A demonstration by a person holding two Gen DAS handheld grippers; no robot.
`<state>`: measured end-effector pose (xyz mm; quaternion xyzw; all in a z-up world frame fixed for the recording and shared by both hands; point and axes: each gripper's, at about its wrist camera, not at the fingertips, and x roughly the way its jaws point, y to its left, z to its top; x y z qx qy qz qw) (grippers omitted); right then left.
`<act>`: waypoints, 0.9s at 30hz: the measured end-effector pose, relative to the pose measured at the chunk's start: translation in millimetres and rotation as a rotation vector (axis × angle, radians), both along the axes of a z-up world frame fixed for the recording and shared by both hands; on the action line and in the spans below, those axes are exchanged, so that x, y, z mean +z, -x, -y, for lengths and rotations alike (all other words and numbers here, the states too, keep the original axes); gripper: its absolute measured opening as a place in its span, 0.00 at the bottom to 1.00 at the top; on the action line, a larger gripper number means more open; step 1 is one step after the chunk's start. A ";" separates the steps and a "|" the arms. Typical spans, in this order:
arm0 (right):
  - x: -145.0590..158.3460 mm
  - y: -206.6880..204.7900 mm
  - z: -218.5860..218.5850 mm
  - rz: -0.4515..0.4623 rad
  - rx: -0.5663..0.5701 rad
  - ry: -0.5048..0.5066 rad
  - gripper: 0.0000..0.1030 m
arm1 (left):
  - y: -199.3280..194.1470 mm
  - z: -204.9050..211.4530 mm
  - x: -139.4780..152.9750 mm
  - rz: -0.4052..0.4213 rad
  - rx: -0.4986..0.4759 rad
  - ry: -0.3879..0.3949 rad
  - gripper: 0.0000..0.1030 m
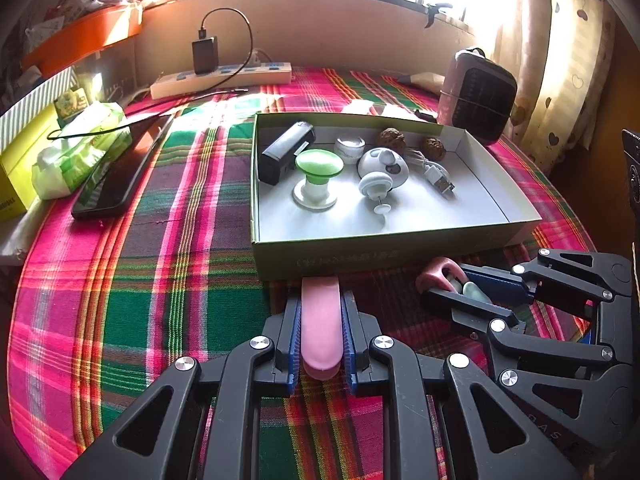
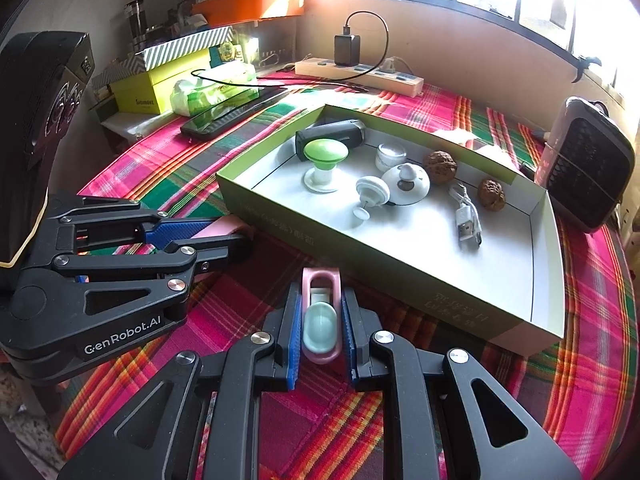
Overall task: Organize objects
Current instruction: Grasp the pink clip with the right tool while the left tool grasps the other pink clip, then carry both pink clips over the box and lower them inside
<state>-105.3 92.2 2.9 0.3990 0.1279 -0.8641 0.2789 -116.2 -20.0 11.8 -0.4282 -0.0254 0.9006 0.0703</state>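
My left gripper (image 1: 321,320) is shut on a smooth pink oblong piece (image 1: 320,320), just in front of the green box's near wall (image 1: 360,258). My right gripper (image 2: 320,316) is shut on a pink oval case holding a pale green insert (image 2: 320,326); it also shows in the left wrist view (image 1: 460,284), right of the left gripper. The left gripper shows in the right wrist view (image 2: 216,236) with its pink piece (image 2: 218,226). The box holds a green-topped stand (image 1: 319,166), a black device (image 1: 286,152), white round gadgets (image 1: 382,168), a small jar (image 1: 349,148), two walnuts (image 1: 392,138) and a USB cable (image 1: 438,178).
A plaid cloth (image 1: 160,300) covers the table. A phone (image 1: 120,172), a wipes pack (image 1: 80,152) and yellow boxes (image 1: 16,168) lie left. A power strip (image 1: 224,76) with charger runs along the back wall. A pink heater (image 1: 476,96) stands at the back right.
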 end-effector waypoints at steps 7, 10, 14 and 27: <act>8.1 -1.6 -6.8 -0.008 -0.026 0.029 0.18 | -2.7 -3.7 11.8 -0.029 -0.016 0.000 0.15; 11.5 -1.8 -10.2 -0.012 -0.037 0.039 0.18 | -3.1 -5.4 17.0 -0.040 -0.023 -0.002 0.15; 17.1 -1.1 -15.3 -0.018 -0.058 0.059 0.18 | -2.1 -8.3 24.0 -0.053 -0.036 -0.004 0.15; 31.4 11.7 -40.9 -0.034 -0.158 0.092 0.18 | 11.0 -21.3 38.2 -0.085 -0.070 -0.024 0.15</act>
